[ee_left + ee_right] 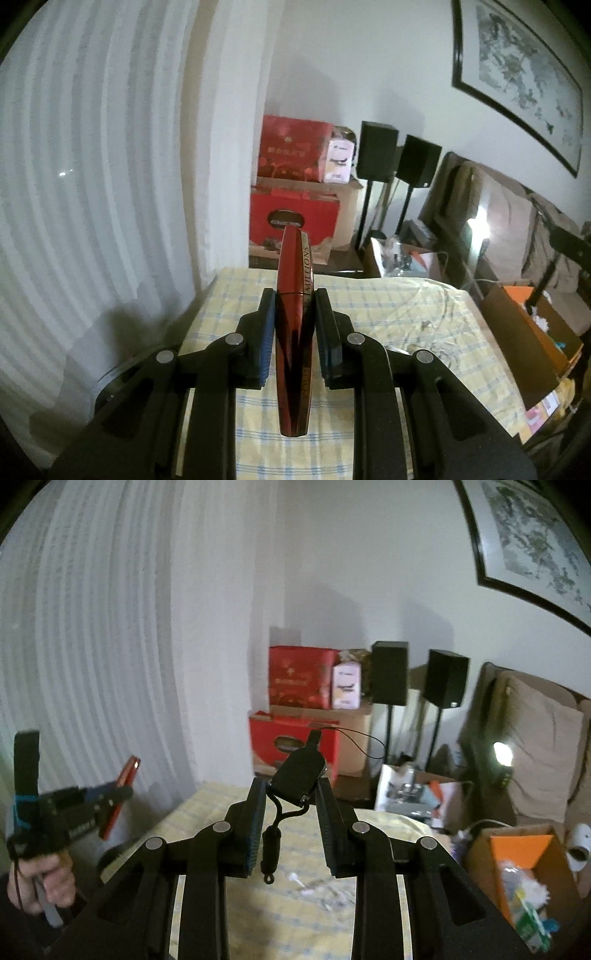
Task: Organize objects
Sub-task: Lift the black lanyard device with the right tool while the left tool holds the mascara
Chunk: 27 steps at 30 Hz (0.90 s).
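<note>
Left gripper (294, 317) jaws clamp a glossy red, tapered mascara tube (294, 332). Right gripper (291, 801) jaws pinch a matte black, flat fob (297, 777) with dangling cord above the checked tabletop (258, 904).

A lived-in room of a home: white curtain (92, 166) at left, framed picture (517, 74) on the wall, two black speakers (417, 675) on stands, stacked red boxes (291, 184), cushioned sofa (535, 746), and a bench under a checked yellow cloth (406, 325).
</note>
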Available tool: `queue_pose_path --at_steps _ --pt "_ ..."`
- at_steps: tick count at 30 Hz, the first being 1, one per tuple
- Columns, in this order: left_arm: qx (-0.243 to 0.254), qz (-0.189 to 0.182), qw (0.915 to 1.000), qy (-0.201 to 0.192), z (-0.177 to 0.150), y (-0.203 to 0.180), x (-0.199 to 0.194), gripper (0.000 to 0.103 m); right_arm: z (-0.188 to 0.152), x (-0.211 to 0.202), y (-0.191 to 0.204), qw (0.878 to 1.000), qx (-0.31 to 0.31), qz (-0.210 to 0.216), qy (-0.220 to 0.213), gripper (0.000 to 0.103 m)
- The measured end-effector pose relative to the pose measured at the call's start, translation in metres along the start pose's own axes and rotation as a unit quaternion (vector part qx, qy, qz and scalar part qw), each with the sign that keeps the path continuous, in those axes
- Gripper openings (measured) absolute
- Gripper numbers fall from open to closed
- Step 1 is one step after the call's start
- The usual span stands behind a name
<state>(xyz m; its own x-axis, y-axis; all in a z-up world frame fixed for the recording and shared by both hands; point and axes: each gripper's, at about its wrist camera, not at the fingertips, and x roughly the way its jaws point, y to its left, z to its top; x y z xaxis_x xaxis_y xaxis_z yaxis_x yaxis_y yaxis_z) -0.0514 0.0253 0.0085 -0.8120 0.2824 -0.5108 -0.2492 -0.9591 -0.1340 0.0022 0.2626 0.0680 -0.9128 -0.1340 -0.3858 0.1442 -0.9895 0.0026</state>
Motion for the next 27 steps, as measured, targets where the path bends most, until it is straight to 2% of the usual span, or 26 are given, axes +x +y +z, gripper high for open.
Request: queue_pose_path --at_steps 4,11,23,27 --pt "-0.001 -0.014 0.9999 0.005 -0.003 -0.009 0.005 0.019 -0.021 -0.02 -0.022 1.0 0.024 -0.019 0.001 0.027" --pt "0.006 -0.014 0.9996 0.025 -0.01 -0.025 0.017 0.019 -0.059 -0.034 -0.051 0.997 0.045 -0.062 0.003 0.027" --pt "0.012 0.028 0.9995 0.006 -0.006 -0.039 0.006 0.019 -0.086 -0.037 -0.081 0.997 0.055 -0.056 -0.003 0.027" --pt "0.015 0.031 0.9994 0.005 -0.004 -0.046 0.006 0.019 -0.092 -0.041 -0.091 0.997 0.057 -0.051 -0.006 0.027"
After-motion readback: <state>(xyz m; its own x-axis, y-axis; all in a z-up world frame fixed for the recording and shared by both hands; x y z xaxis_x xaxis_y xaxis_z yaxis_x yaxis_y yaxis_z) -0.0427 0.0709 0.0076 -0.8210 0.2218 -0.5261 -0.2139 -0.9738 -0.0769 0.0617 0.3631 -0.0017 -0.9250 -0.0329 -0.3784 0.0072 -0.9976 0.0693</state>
